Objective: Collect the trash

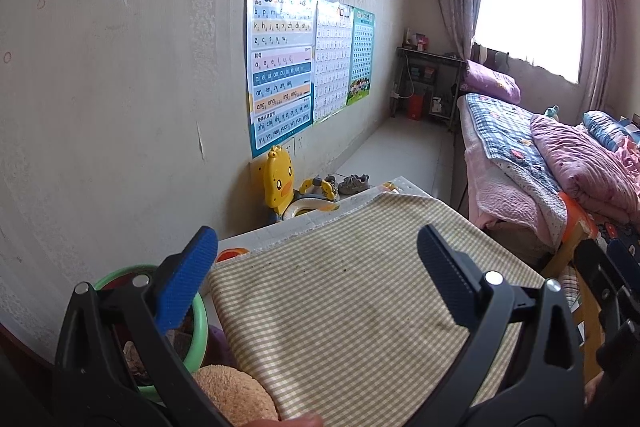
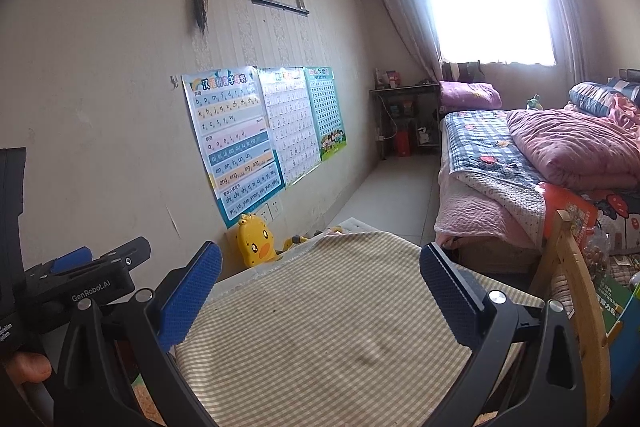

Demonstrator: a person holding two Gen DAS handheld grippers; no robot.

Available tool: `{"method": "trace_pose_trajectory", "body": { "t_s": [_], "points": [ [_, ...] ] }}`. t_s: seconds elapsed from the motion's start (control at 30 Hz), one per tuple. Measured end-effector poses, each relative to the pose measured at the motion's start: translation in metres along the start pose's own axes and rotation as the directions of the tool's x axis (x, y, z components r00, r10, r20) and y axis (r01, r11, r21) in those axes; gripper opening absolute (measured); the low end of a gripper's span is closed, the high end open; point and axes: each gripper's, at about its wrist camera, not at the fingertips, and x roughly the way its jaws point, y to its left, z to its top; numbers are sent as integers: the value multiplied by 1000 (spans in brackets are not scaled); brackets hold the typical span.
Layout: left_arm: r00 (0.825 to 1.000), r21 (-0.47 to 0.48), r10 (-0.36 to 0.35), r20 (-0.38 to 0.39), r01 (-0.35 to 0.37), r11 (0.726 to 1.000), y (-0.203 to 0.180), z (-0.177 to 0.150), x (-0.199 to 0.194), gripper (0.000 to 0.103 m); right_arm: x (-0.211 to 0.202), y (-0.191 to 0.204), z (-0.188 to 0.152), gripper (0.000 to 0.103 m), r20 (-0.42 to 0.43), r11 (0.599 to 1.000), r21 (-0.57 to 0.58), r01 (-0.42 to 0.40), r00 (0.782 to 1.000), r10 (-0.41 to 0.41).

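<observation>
Trash is not plainly visible; the likeliest place is the green basin [image 1: 200, 323] of dark scraps, low beside the left tongs [image 1: 316, 275], nearer that hand. Both left and right tongs [image 2: 320, 287] gape wide, holding nothing, above the checked cloth [image 1: 340, 299] on the table [image 1: 280, 231]. Beyond stand a yellow duck toy [image 1: 278, 179], wall posters [image 1: 280, 67] and the bed [image 1: 520, 147].

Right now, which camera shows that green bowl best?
The left wrist view: the green bowl sits at lower left, partly behind the open left claw. In the right wrist view I cannot make it out.
</observation>
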Motion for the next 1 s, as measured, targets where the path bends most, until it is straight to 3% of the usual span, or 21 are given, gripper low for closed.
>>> {"method": "trace_pose_trajectory", "body": {
  "t_s": [1.0],
  "points": [
    [998, -1, 3, -62, -3, 1000, 4, -8, 28, 98, 24, 0, -17, 96, -83, 1000, -12, 0, 997, -1]
  ]
}}
